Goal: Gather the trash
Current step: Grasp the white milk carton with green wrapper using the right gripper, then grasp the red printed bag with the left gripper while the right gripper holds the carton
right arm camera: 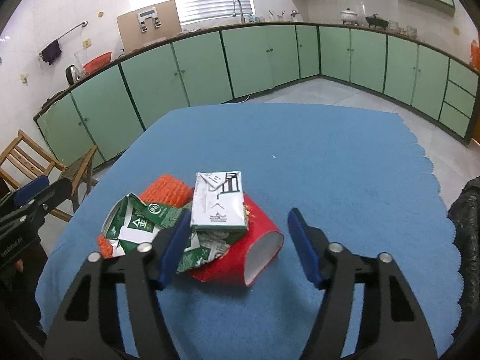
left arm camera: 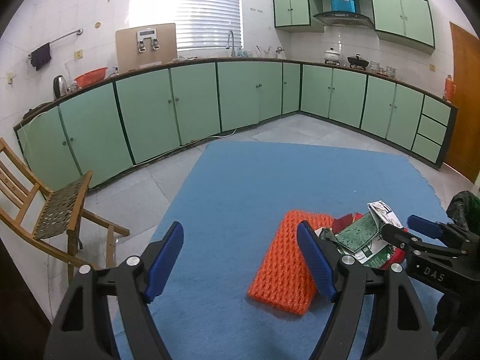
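A pile of trash lies on the blue table cloth: a white drink carton rests on a squashed red paper cup, with a crumpled green carton and an orange foam net to their left. My right gripper stands open around the cup; its left finger overlaps the green carton and its right finger is apart from the cup. My left gripper is open just left of the pile, and its right finger covers the edge of the orange foam net. The right gripper shows beside the green carton.
A black bag hangs at the table's right edge. A wooden chair stands on the floor to the left. Green kitchen cabinets line the far walls. The far half of the cloth is bare.
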`<state>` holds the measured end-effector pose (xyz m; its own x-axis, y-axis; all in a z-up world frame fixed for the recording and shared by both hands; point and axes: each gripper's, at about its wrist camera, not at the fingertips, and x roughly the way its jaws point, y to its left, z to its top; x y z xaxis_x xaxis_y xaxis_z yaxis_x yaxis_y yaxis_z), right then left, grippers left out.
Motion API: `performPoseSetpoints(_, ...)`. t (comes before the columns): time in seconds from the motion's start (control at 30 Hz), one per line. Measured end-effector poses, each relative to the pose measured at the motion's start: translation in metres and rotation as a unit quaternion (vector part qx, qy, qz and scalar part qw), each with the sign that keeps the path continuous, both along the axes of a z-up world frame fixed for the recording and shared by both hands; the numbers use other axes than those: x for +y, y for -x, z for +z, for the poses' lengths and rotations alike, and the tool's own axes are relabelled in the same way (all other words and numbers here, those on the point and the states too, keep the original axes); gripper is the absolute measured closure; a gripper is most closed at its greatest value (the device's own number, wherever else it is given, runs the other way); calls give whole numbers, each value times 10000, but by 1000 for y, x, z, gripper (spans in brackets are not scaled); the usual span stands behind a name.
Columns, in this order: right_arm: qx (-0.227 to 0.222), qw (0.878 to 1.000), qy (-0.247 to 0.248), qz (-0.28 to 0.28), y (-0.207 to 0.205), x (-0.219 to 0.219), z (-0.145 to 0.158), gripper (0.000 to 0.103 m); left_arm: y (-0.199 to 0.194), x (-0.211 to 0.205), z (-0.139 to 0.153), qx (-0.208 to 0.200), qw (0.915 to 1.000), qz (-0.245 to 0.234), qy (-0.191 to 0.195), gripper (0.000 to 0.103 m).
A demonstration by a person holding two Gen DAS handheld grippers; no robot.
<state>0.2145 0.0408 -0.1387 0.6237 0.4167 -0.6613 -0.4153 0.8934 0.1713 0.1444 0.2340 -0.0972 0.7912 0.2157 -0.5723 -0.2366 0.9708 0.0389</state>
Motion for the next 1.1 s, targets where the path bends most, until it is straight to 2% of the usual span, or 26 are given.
performPoseSetpoints(0.1, -11, 9999, -46, 111, -1, 1, 3, 60, -1, 0, 1, -2, 10000, -6, 4, 27)
performPoseSetpoints(0.13, 0, 9998, -75, 158, -1, 1, 4, 69, -1, 0, 1, 2, 10000, -8, 10, 27)
performPoseSetpoints(0.3, -2, 9997, -119, 190, 2, -4, 9, 69, 0, -3, 2, -16, 10000, -28, 12, 27)
performPoseSetpoints(0.7, -144, 9994, -309, 1, 35, -58, 26, 69, 3, -20, 5, -61, 9998, -178, 75, 27)
performPoseSetpoints(1.1, -41, 9984, -111, -558, 54, -124, 14, 69, -2, -62, -7, 71, 9985, -489, 224, 27)
